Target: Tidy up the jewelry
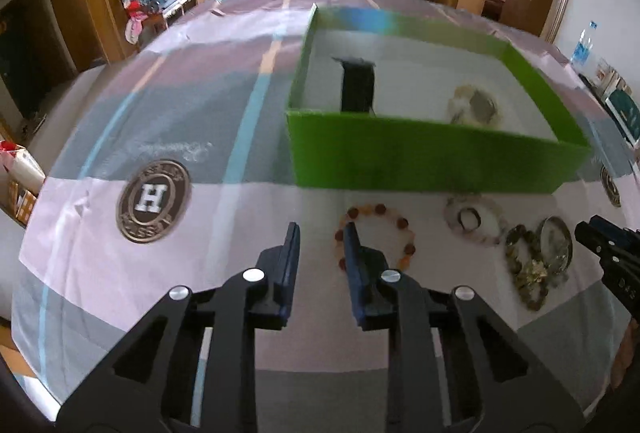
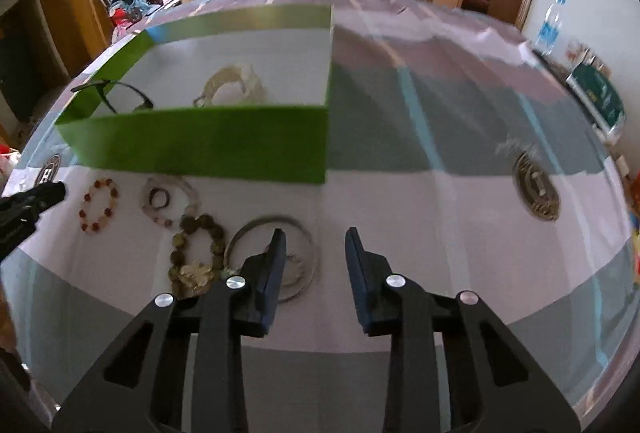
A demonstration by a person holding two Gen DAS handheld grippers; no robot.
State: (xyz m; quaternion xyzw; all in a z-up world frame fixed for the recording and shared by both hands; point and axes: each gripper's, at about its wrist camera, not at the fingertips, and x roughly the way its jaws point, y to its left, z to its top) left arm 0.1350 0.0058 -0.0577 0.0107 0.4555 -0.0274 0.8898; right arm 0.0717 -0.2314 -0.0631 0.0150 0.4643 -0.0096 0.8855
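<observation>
1. My left tongs (image 1: pixel 320 229) stand parted with nothing between the pads; I see only cloth in the gap. The right-hand finger overlaps the near-left edge of the amber bead bracelet (image 1: pixel 378 235), so I judge I am lining up on that piece.
2. My right tongs (image 2: pixel 316 233) are parted too, and empty. Their left finger lies over the thin metal bangle (image 2: pixel 276 257), while the right finger is over bare cloth just beside it; whether the finger touches the bangle I cannot tell.
3. Both tongs tilt steeply down toward the worktop (image 1: pixel 100 273), wrists level, fingers side by side. The left tongs' tip shows at the left edge of the right camera, near the bead bracelet.
4. The loose jewelry lies in a row between me and the green box (image 1: pixel 420 157): bead bracelet, then a pale stone bracelet (image 1: pixel 476 219) ringing a small dark ring, then a gold coin bracelet (image 2: pixel 196 253), then the bangle. I take the row as a queue set within easy reach of the box.
5. Inside the box lie a pale bracelet (image 2: pixel 232 85) and a black pair of glasses (image 2: pixel 116 95) leaning over the wall, so some sorting looks done.
6. The patterned cloth carries a round H emblem (image 1: pixel 154 201), well apart from the work.
</observation>
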